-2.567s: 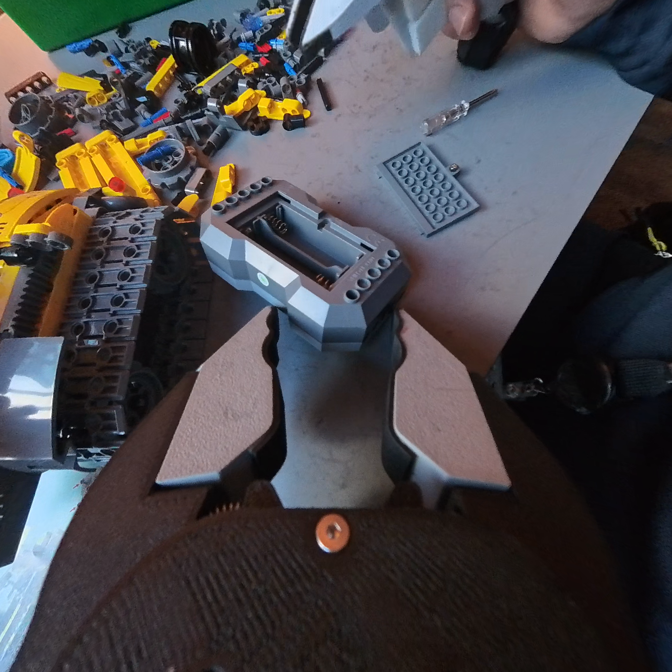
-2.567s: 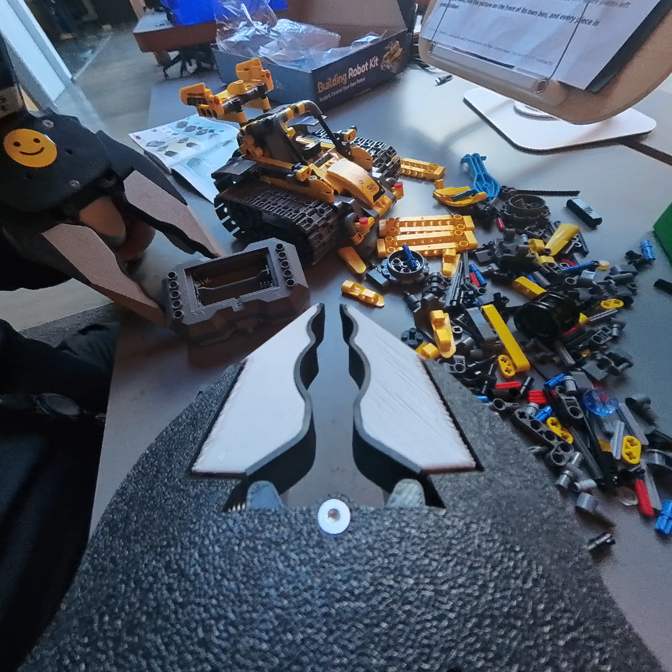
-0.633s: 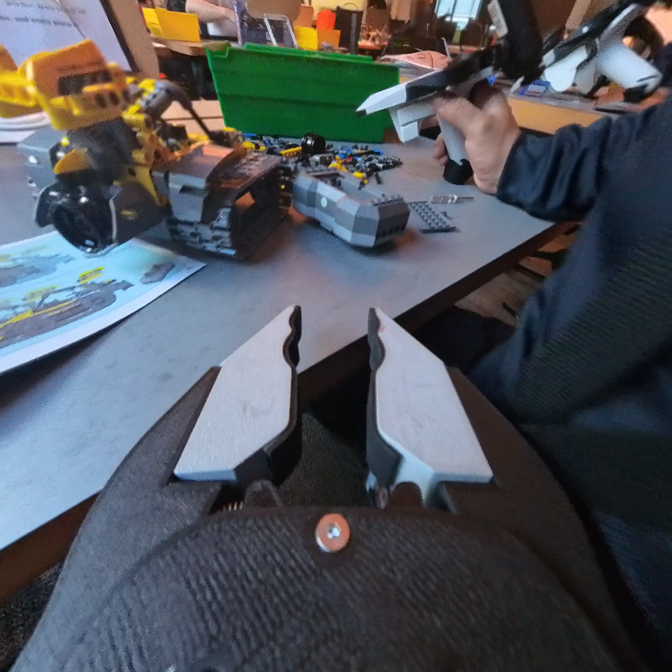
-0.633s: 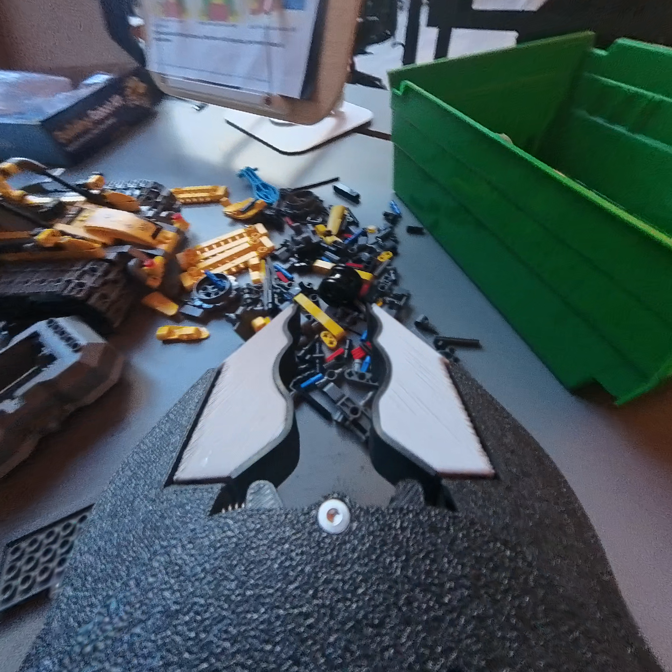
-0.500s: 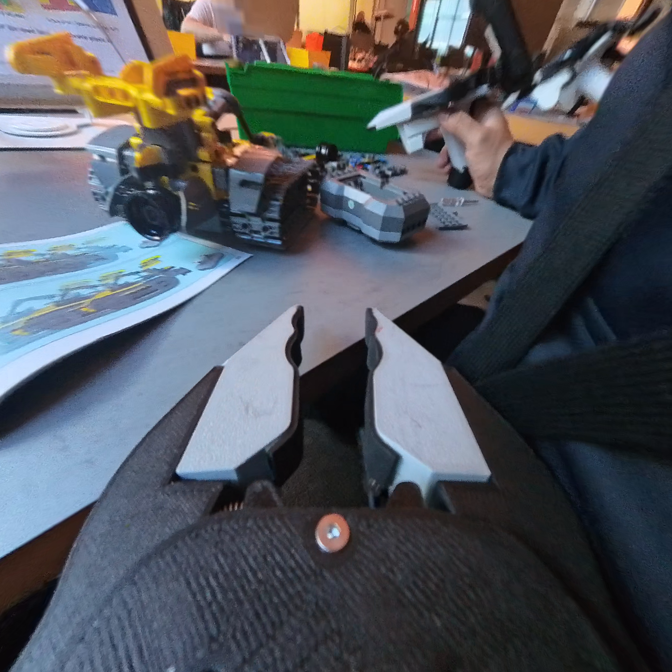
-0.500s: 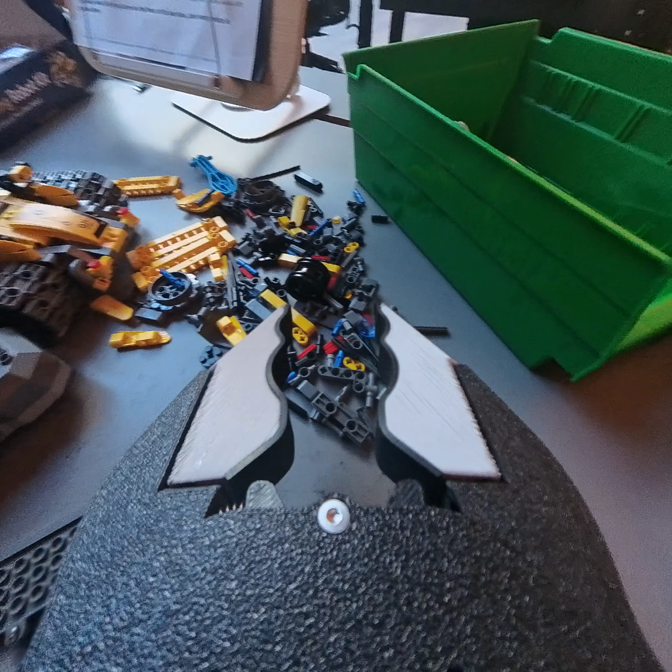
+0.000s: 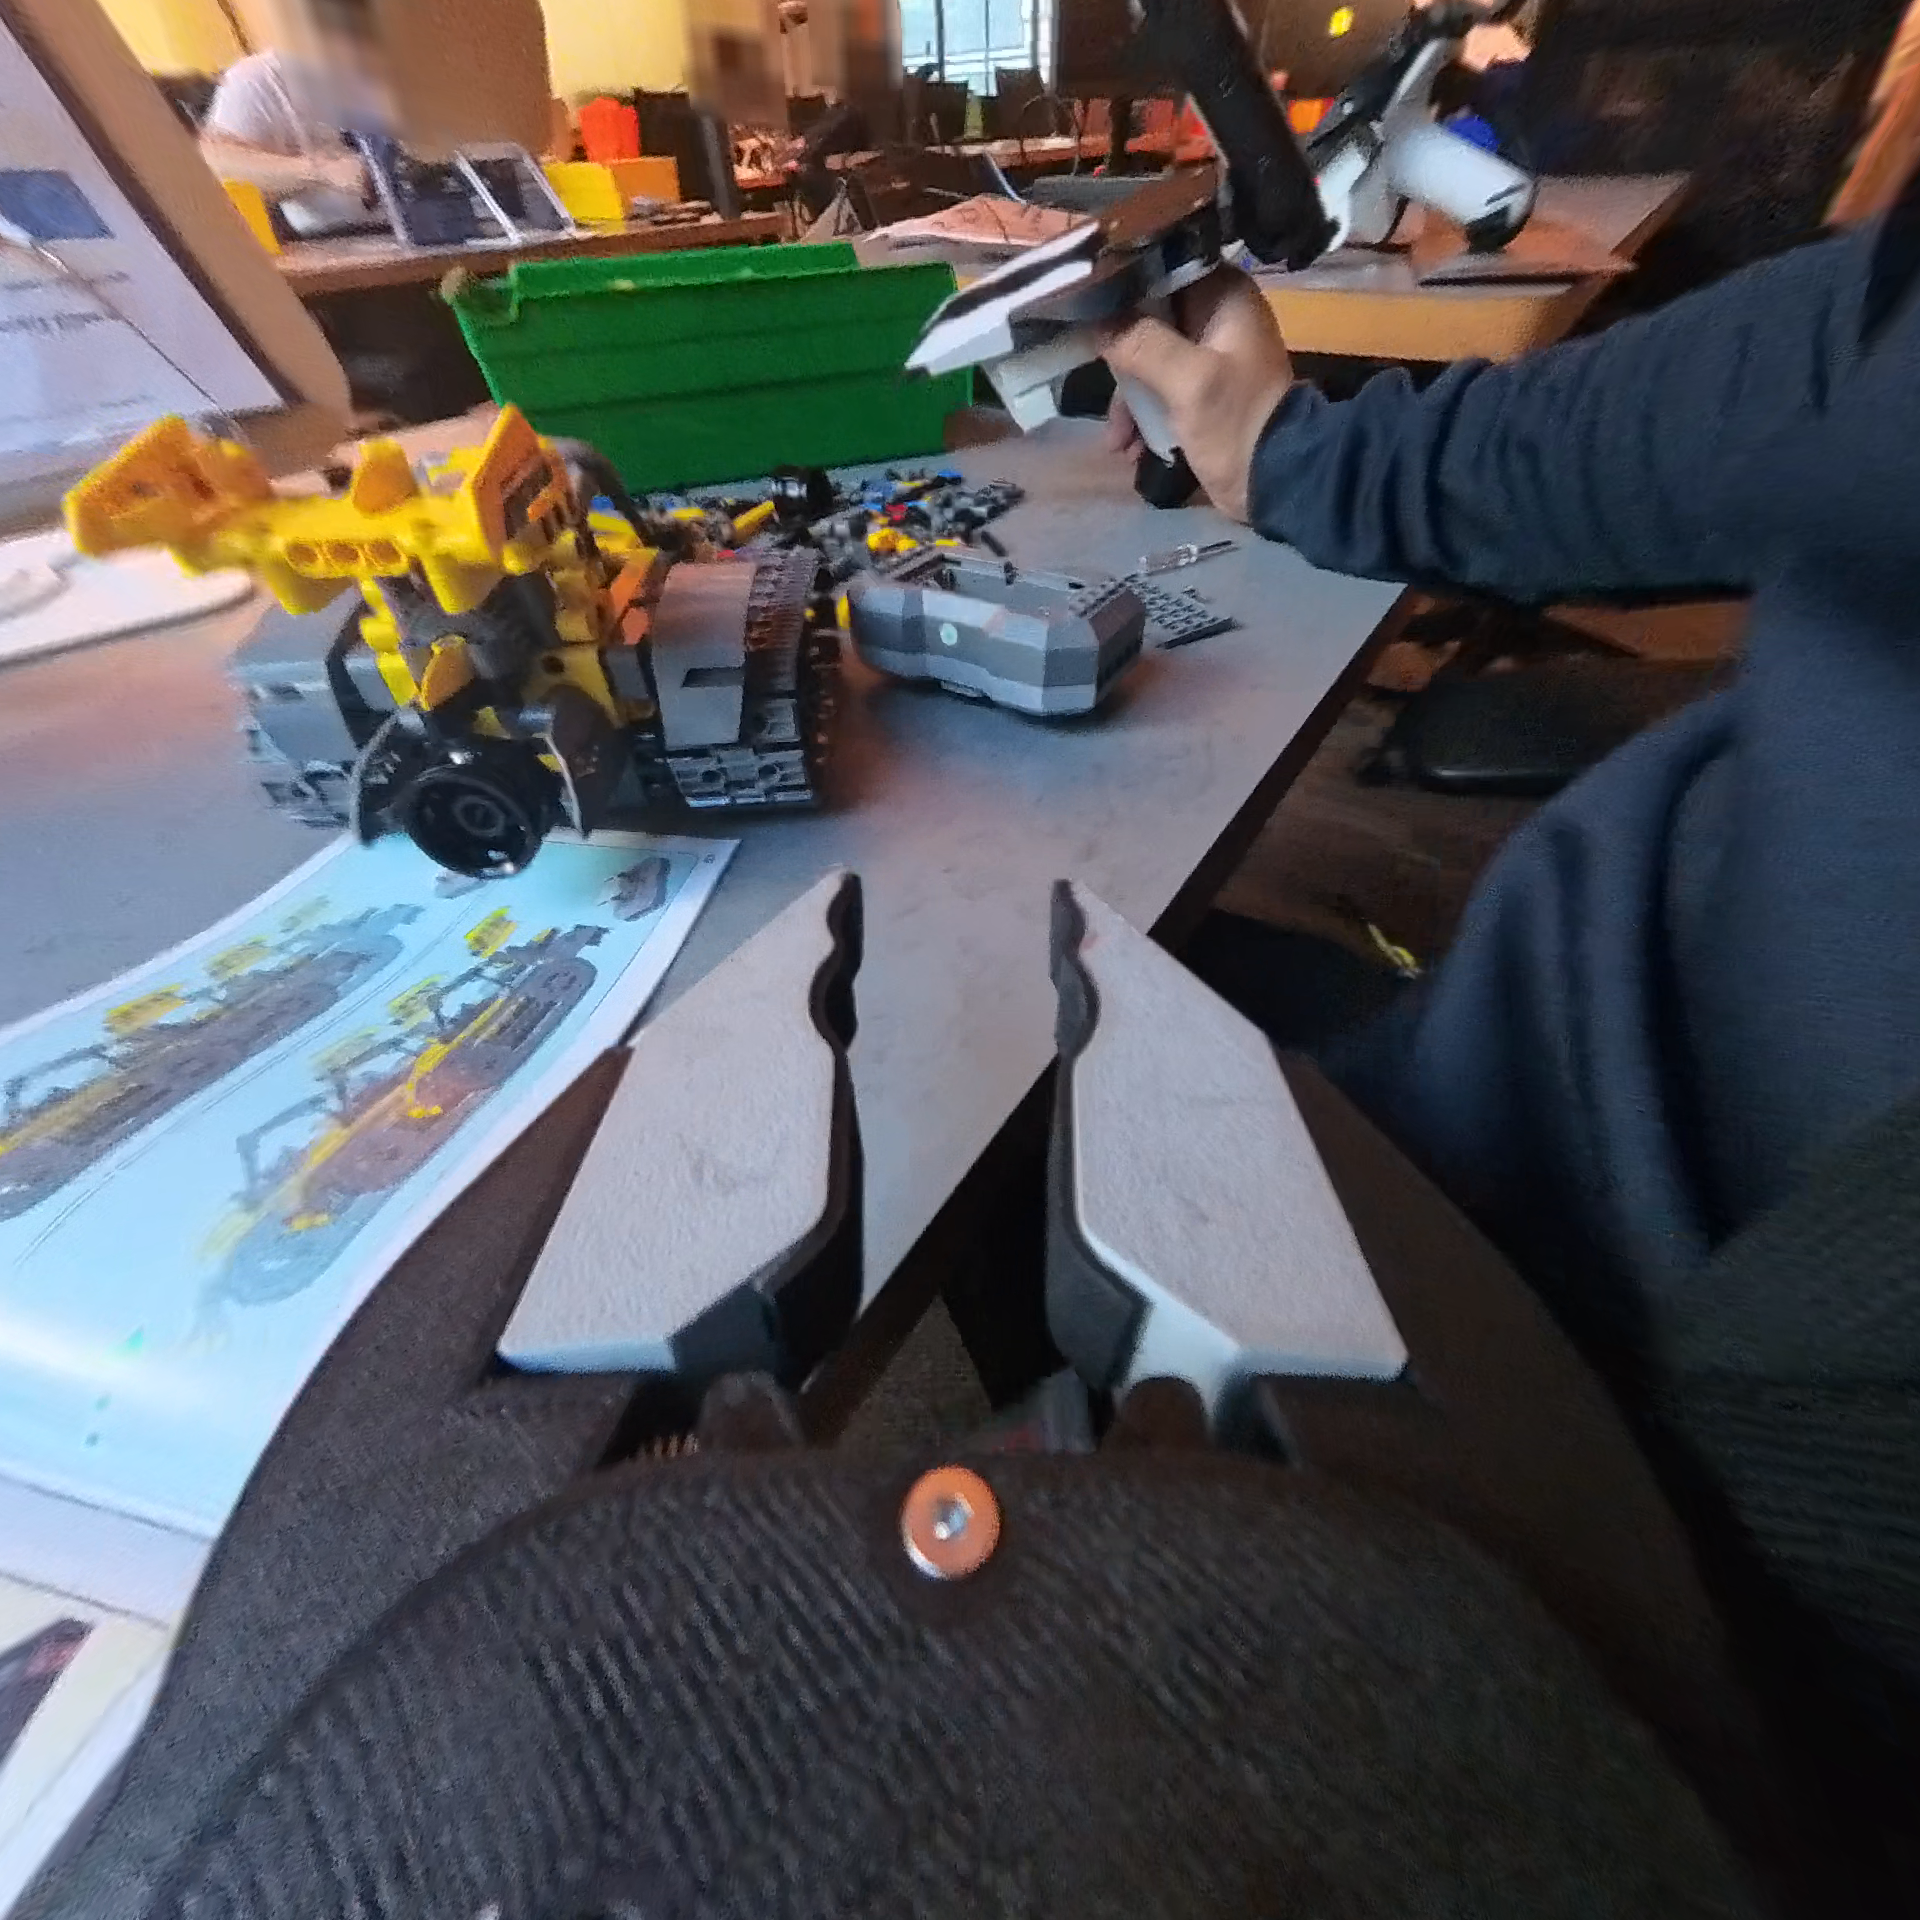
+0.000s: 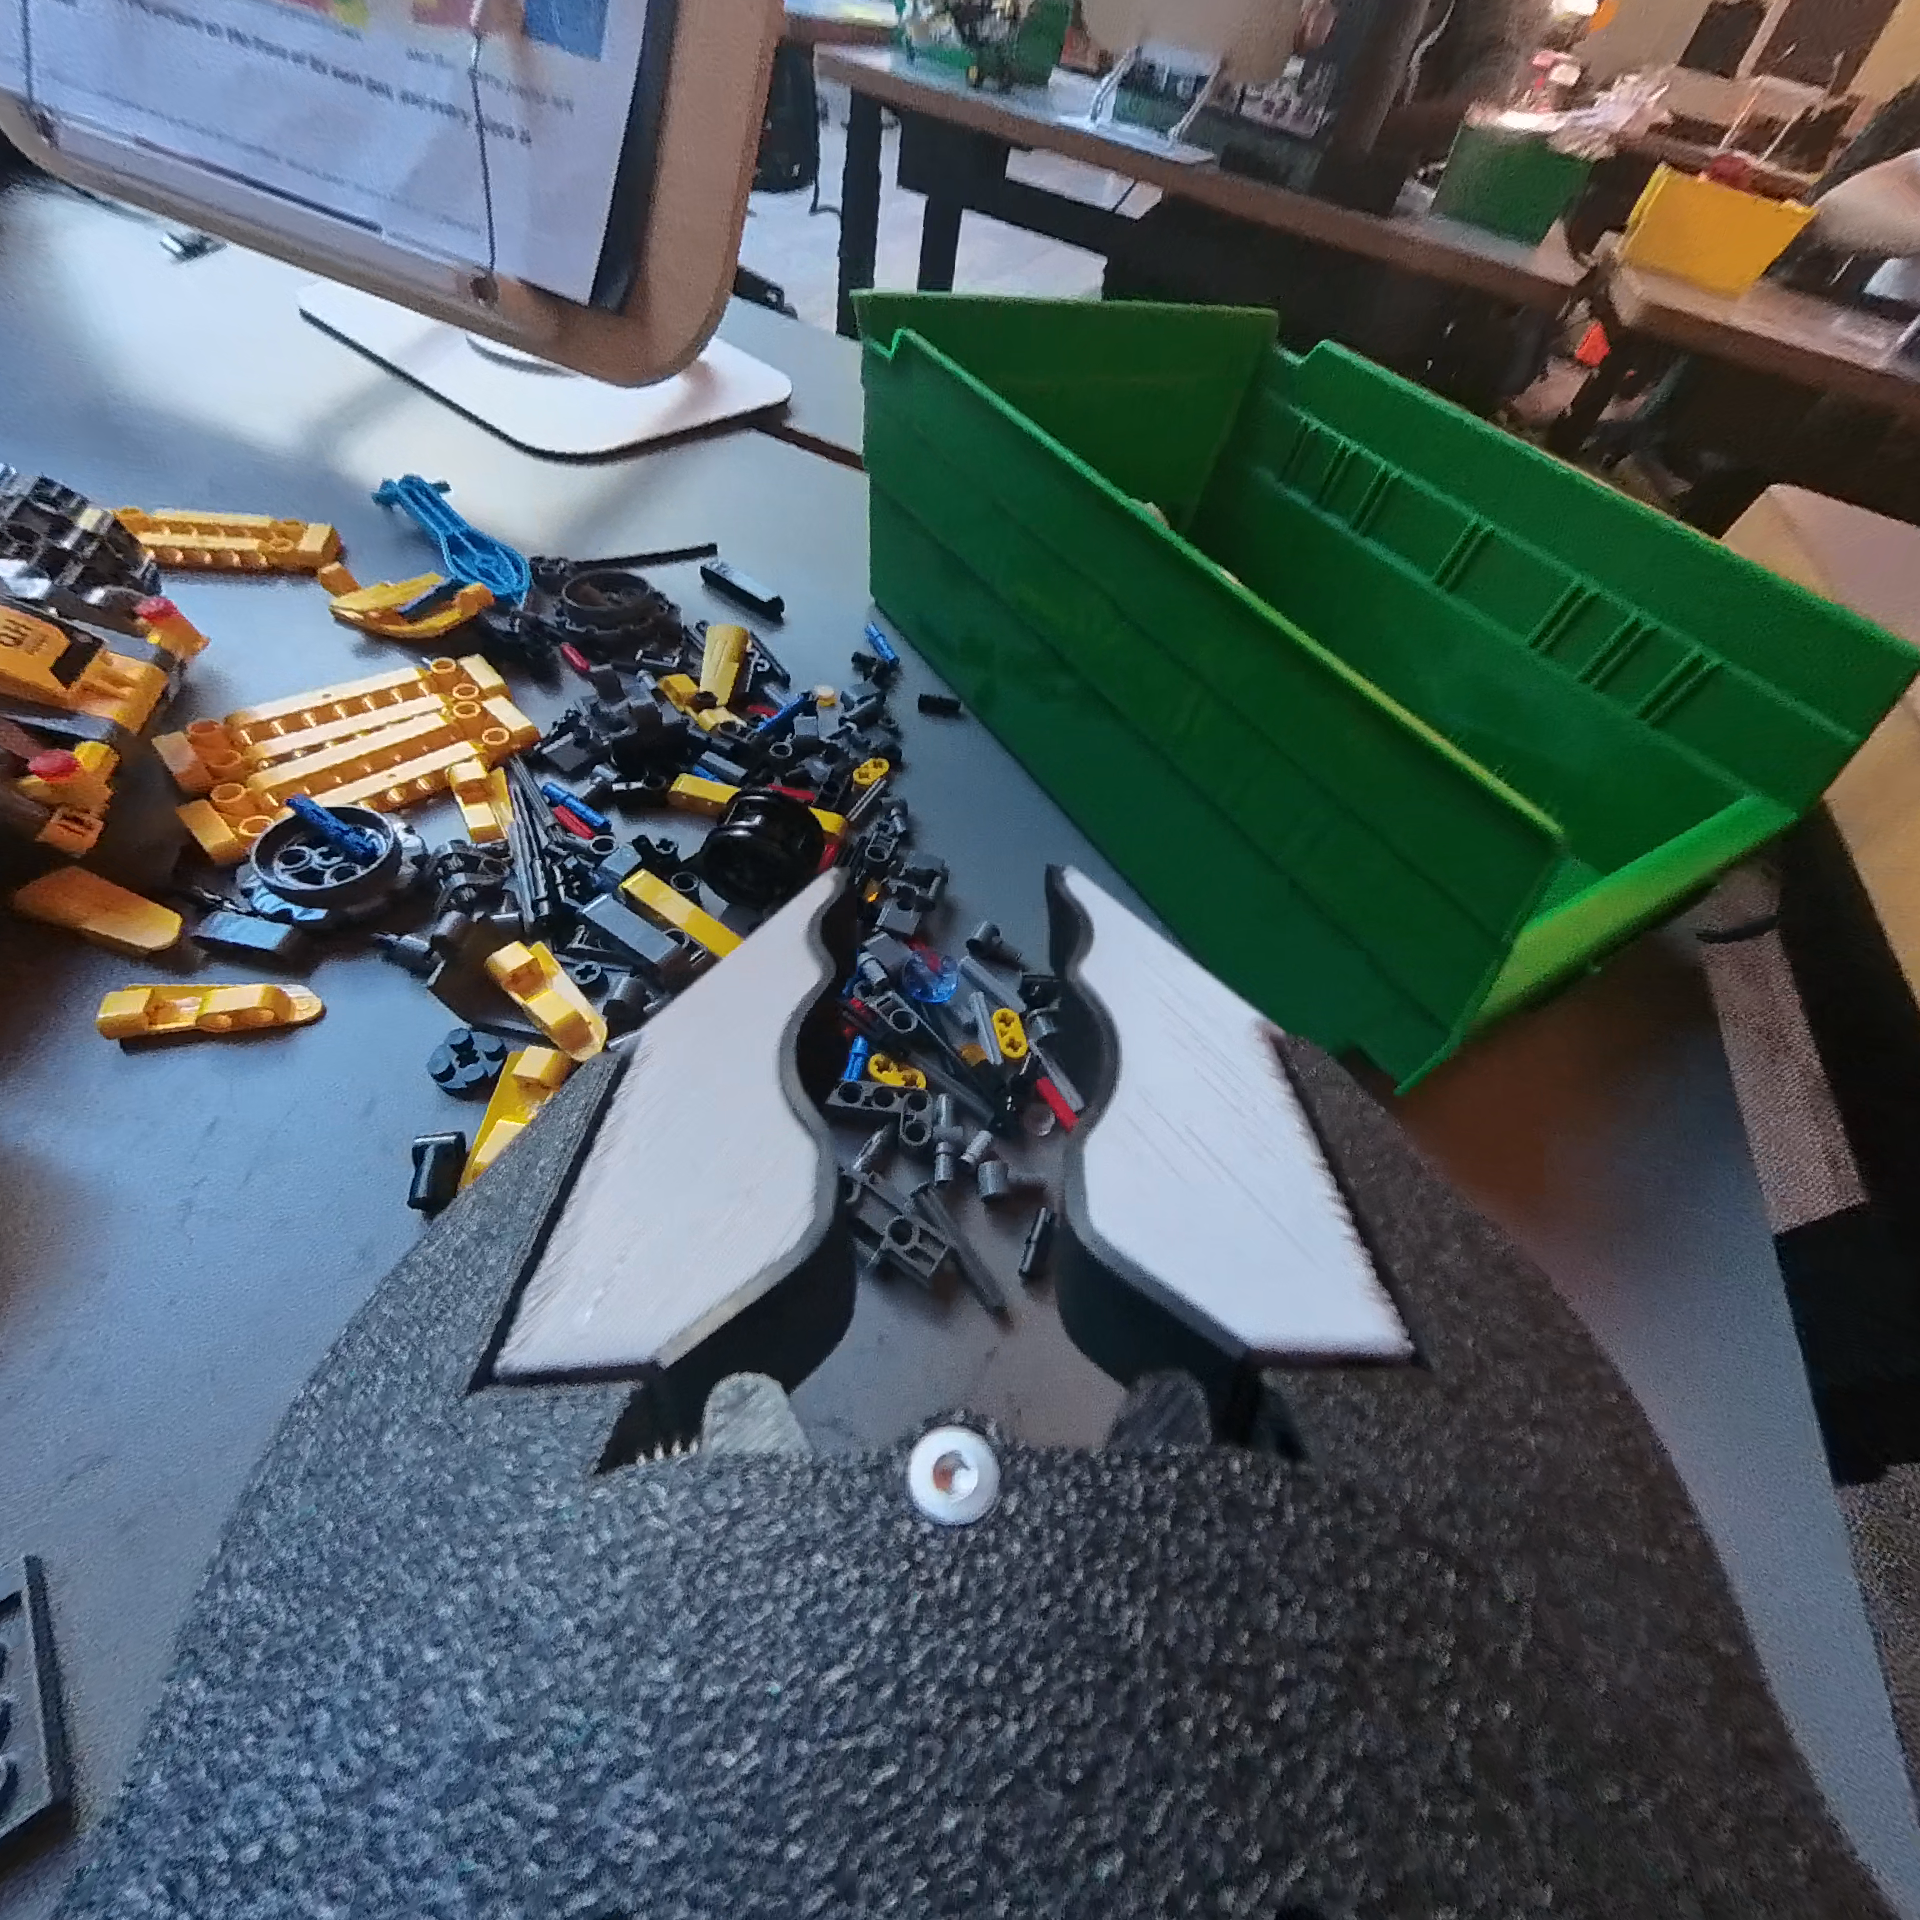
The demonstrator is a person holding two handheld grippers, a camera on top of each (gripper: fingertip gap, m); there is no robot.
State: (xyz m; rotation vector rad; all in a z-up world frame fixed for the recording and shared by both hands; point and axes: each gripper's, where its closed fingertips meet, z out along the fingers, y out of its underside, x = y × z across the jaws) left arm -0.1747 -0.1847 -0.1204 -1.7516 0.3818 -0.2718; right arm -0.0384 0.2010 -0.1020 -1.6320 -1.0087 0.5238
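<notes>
Quick status from my end of the rig. The right gripper [image 8: 945, 883] hangs over the pile of loose pieces [image 8: 665, 748] with its fingers spread and nothing between them; through the gap, in the middle of the right wrist frame, I see small black, yellow and blue pins and connectors lying on the table. It doesn't look to be touching any of them. A black wheel [image 8: 764, 847] sits just up and left of the left fingertip. The green bin [image 8: 1247, 665] fills the right half of that frame, close beside the pile, and I can't see anything in the part that shows.

The left gripper [image 7: 953, 894] is spread too and empty, held low at the near edge of the table [image 7: 987, 810], over bare tabletop. The instruction sheet [image 7: 312, 1039] lies just to its left in the lower-left of the frame. Further up are the yellow tracked model [image 7: 499, 623] at centre-left and the grey housing [image 7: 997, 644] beside it, with a grey studded plate [image 7: 1174, 613] just right of that. All of these are well apart from the fingers. In the upper right, a hand [image 7: 1195, 405] holds the right gripper up off the surface.

The table is a flat grey top, a bit scuffed. A paper on a wooden stand [image 8: 520, 208] is in the upper left. Behind are more workbenches, bins and clutter, which are blurry.
</notes>
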